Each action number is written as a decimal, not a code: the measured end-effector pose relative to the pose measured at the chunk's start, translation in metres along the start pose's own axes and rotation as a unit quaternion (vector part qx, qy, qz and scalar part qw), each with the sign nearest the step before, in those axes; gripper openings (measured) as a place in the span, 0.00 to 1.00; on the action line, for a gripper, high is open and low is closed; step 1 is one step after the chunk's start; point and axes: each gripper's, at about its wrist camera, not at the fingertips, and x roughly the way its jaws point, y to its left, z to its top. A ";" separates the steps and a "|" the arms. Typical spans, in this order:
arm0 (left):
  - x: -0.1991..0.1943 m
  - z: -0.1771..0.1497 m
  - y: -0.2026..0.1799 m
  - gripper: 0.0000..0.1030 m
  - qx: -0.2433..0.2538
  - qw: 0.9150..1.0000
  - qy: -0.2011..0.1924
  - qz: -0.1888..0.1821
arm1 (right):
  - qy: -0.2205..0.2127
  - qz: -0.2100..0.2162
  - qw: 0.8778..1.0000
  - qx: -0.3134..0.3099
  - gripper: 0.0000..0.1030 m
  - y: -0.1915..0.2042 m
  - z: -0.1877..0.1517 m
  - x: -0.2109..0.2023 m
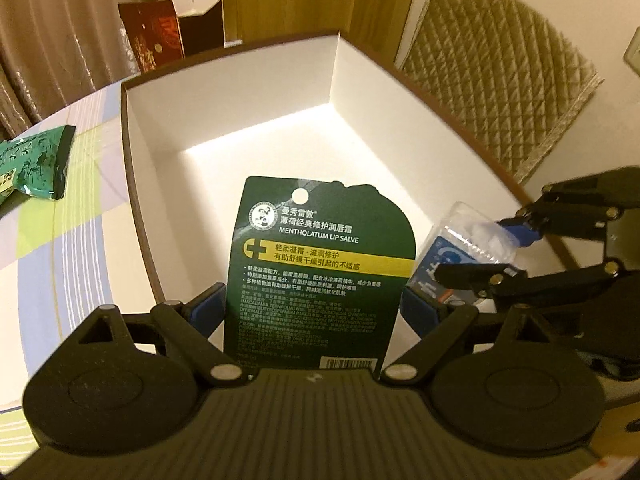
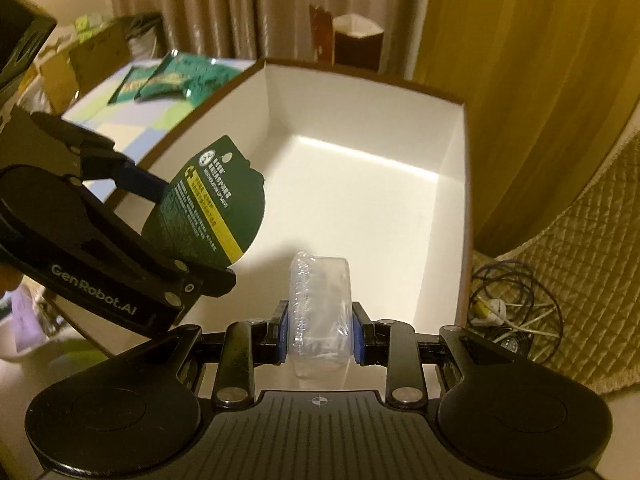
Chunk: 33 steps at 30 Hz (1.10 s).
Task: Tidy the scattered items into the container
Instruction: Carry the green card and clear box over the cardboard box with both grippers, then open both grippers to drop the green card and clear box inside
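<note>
A: Where are the two items right now?

B: Both hang over the open white-lined box [image 1: 256, 92], not yet let go. The left gripper [image 1: 312, 304] has its jaws spread wide, pressing the side edges of the green lip salve card [image 1: 320, 264], which stands upright over the box's near wall. The right gripper [image 2: 319, 332] is closed narrow on a clear plastic packet [image 2: 320, 312], also inside the near edge, just beside the card.

A: Is the box empty?

B: Its floor looks bare as far as I can see.

A: What could spoil the drop?

B: I'd judge the closeness of the two tools the main risk: the right gripper's fingers sit near the card's right edge, so releasing or turning either could knock the other's load. Both items also hang close to the near wall; a release too early might tip the card onto the rim and out onto the checked tablecloth [image 1: 80, 216].

A: Anything left outside?

B: Green snack packets [image 2: 172, 80] lie near the table's far left edge.
</note>
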 end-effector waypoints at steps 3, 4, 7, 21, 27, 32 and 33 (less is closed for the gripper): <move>0.007 0.001 -0.003 0.87 0.013 1.000 0.013 0.011 | 0.017 -0.001 1.000 -0.015 0.26 0.000 0.000 0.008; 0.008 0.002 -0.004 0.87 0.019 1.000 0.020 0.016 | 0.023 0.000 1.000 -0.018 0.26 -0.001 0.000 0.011; 0.012 0.004 -0.008 0.87 0.028 0.999 0.027 0.026 | 0.033 0.003 0.999 -0.022 0.26 -0.005 -0.001 0.016; 0.016 0.009 -0.010 0.92 0.050 0.998 0.031 0.037 | 0.025 0.008 0.999 -0.033 0.28 -0.008 -0.002 0.021; 0.015 0.010 -0.010 0.91 0.054 0.997 0.032 0.036 | 0.021 0.006 0.999 -0.050 0.36 -0.002 -0.005 0.020; 0.009 0.010 -0.008 0.95 0.048 0.998 0.029 0.028 | 0.008 0.029 0.998 -0.049 0.65 0.002 -0.006 0.018; 0.007 0.010 -0.008 0.97 0.047 0.998 0.028 0.029 | 0.001 0.024 0.999 -0.047 0.70 0.004 -0.006 0.016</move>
